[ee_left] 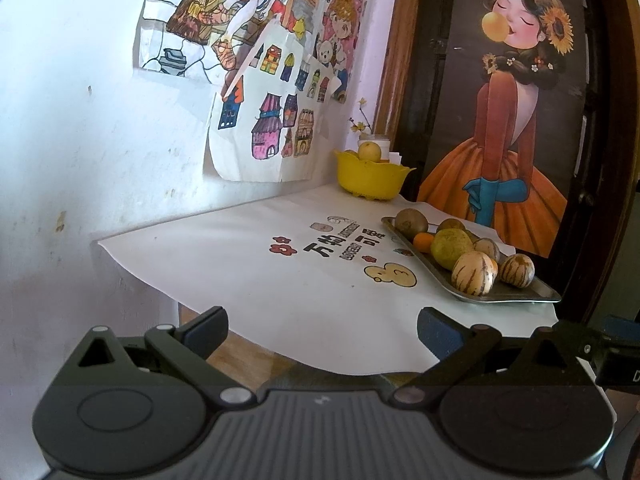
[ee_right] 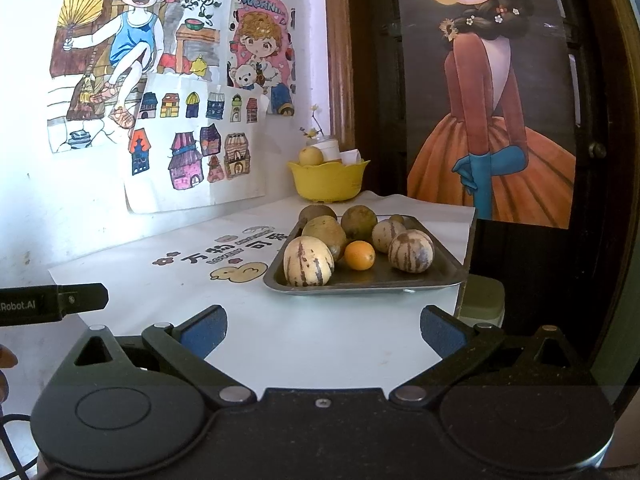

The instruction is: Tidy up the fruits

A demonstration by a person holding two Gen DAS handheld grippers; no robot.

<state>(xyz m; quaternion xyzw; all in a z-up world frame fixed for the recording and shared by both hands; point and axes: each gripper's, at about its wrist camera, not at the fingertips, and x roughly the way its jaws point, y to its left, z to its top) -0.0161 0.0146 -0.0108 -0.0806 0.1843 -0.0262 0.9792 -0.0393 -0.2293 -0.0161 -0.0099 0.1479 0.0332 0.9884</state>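
The worktop (ee_right: 168, 280) has a white cloth on it with black writing and little cartoon pictures. A flat metal tray (ee_right: 448, 270) sits on the right part of the cloth, and it is full of fruit. At the back, by the wall, stands a yellow bowl (ee_right: 326, 184) with one pale yellow fruit (ee_right: 311, 156) in it. The bowl is well apart from the tray. In the tray, two striped melons lie at the front: a big striped melon (ee_right: 308, 262) on the left and a rounder striped melon (ee_right: 411, 251) on the right. A small orange (ee_right: 359, 255) sits between them. Behind them are a green-yellow pear (ee_right: 324, 234) and some brown kiwis (ee_right: 358, 222) at the back of the tray. The right gripper (ee_right: 323, 330) hangs in front of the tray, low over the white cloth. Its jaws are spread wide and hold nothing. The tray is ahead of the jaws, near them but not between them, and no fruit touches the blue pads (ee_right: 200, 332). The left gripper (ee_left: 322, 330) is near the front edge of the worktop, with its jaws wide too and nothing in them. From the left view the tray (ee_left: 520, 292) lies ahead and off to the right of the jaws, and the yellow bowl (ee_left: 370, 180) is far ahead.
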